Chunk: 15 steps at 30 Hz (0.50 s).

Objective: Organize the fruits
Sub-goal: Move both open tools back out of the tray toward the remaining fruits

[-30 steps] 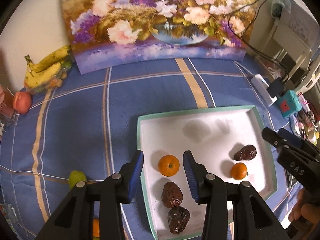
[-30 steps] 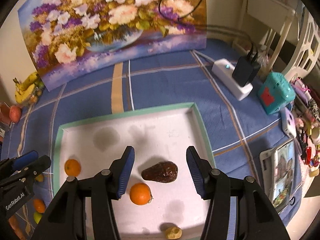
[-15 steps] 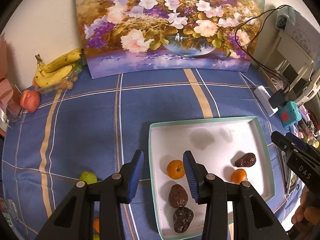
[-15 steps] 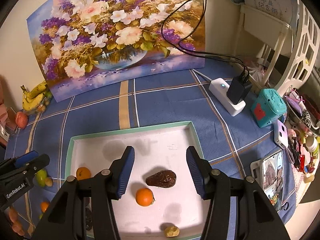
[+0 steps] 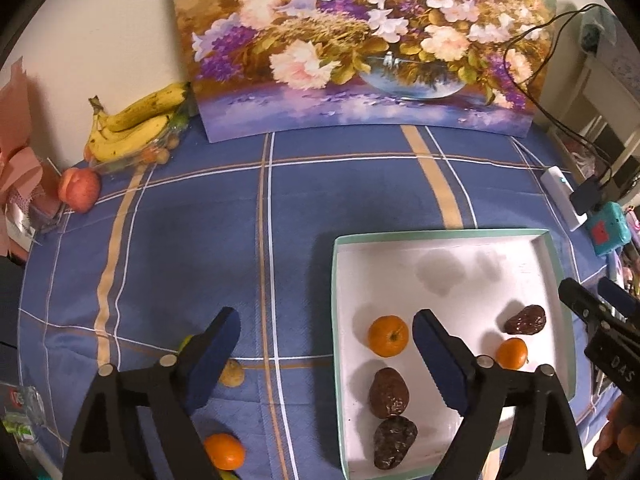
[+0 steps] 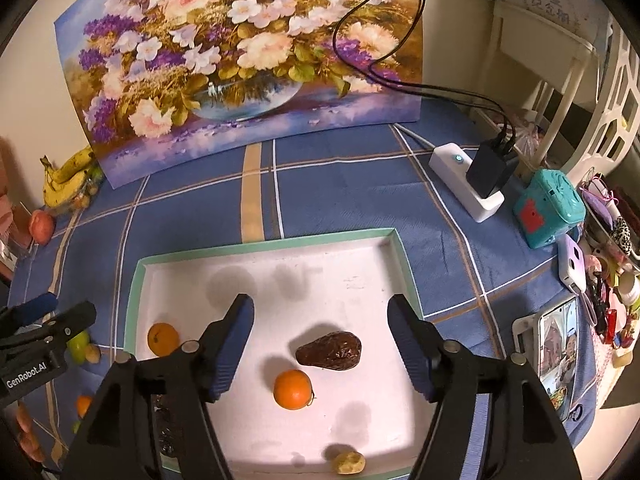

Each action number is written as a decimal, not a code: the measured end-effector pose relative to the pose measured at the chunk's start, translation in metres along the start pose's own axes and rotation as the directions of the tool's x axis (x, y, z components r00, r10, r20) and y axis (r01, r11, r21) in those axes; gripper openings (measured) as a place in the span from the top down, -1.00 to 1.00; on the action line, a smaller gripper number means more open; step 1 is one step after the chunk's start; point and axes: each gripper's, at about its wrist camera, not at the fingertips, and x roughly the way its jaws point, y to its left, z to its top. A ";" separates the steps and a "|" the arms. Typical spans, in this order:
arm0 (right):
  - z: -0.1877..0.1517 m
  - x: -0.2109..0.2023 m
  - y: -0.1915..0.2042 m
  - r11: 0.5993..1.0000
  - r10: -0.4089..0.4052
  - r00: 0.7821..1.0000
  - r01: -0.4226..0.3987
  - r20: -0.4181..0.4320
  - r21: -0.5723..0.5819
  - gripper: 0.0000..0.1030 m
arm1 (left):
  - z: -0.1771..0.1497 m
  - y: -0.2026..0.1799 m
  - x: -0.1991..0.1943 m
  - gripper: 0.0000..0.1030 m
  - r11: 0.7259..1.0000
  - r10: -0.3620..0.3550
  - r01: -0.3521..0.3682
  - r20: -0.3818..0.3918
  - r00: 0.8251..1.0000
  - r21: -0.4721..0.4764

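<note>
- The tray [image 5: 440,236] occupies the lower right of the left wrist view and the lower centre of the right wrist view. It holds two oranges, three dark wrinkled fruits and one small yellowish fruit [image 6: 349,462] at its near edge.
- Change: my left gripper [image 5: 326,348] has just been opening. Its jaws now stand wide apart with nothing between the pads. A second ago they stood close together over the left-hand orange [image 5: 388,336] in the tray.
- Change: my right gripper [image 6: 320,336] has also just been opening and is likewise empty.
- Change: the left wrist view has shifted left. The tray rim now sits between my left jaws instead of the orange.
- Meaning, as a judgement: both hands are free and the next pick comes from the loose fruit on the tablecloth [image 5: 280,220].
- Loose fruit, left wrist view: a small yellowish fruit [image 5: 232,374] lies just beside my left jaw's inner edge, a green fruit [image 5: 185,342] is mostly hidden behind that jaw, and an orange [image 5: 224,451] lies at lower left.
- Right wrist view: an orange [image 6: 292,389] and a dark fruit [image 6: 329,351] lie between my right jaws on the tray floor, untouched.
- Bananas [image 5: 132,128] and a peach [image 5: 79,190] sit at upper left, well apart from both grippers.
</note>
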 end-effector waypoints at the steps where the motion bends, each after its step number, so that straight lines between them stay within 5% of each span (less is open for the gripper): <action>1: -0.001 0.001 0.000 1.000 -0.004 1.000 0.004 -0.003 -0.004 -0.56 | 0.000 0.001 0.002 -0.83 1.000 -0.002 0.002 -0.006 1.000 -0.007; 4: -0.002 0.003 0.002 1.000 -0.009 1.000 0.009 -0.010 -0.013 -0.65 | -0.001 0.004 0.006 -0.99 1.000 0.003 -0.003 -0.019 1.000 -0.021; 15: -0.003 0.008 0.007 0.999 -0.012 1.000 0.012 -0.010 -0.032 -0.66 | -0.005 0.005 0.017 -1.00 0.998 0.053 -0.053 -0.034 0.998 -0.015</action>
